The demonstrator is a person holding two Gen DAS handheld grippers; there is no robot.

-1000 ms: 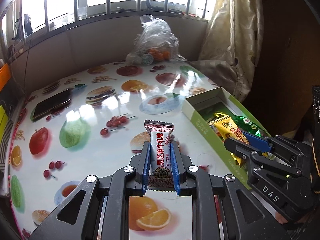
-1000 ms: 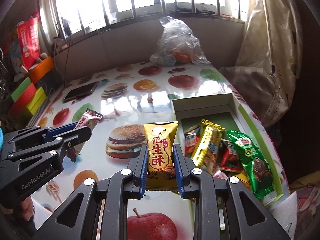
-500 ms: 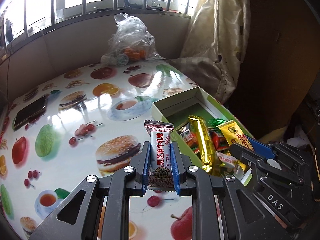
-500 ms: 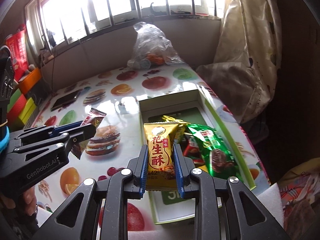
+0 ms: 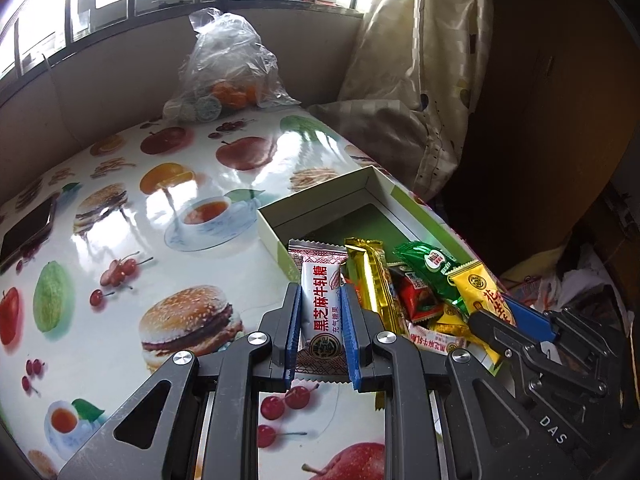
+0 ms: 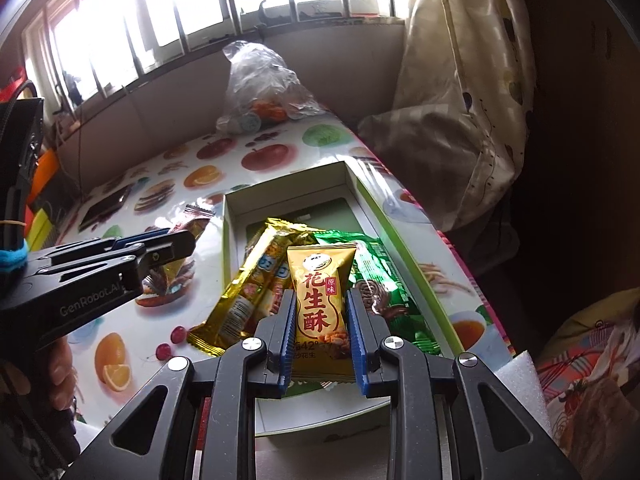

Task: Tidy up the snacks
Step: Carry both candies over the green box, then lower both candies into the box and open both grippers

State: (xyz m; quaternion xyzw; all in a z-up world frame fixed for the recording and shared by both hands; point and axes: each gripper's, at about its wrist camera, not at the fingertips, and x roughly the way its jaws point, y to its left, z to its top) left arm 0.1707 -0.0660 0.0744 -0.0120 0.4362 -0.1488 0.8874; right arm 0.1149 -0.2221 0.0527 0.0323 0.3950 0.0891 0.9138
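White sesame nougat pack (image 5: pixel 321 312) is clamped upright in the left gripper (image 5: pixel 320 320), at the near-left edge of the green snack box (image 5: pixel 280 236). Yellow peanut crisp pack (image 6: pixel 322 308) is pinched in the right gripper (image 6: pixel 321 324), above the box's wrapped snacks (image 6: pixel 248 292). Box sits on the fruit-print table (image 5: pixel 160 208).

Glossy tablecloth (image 5: pixel 120 264), shiny foil wrappers (image 5: pixel 372 280), seemingly cardboard box (image 5: pixel 276 236)

黑芝麻牛轧糖 on white candy wrapper (image 5: pixel 321 304), 花生酥 and 42 on yellow snack packet (image 6: pixel 322 304), DAS on right claw (image 5: pixel 516 332), GenRobot.AI on left claw (image 6: pixel 168 248)
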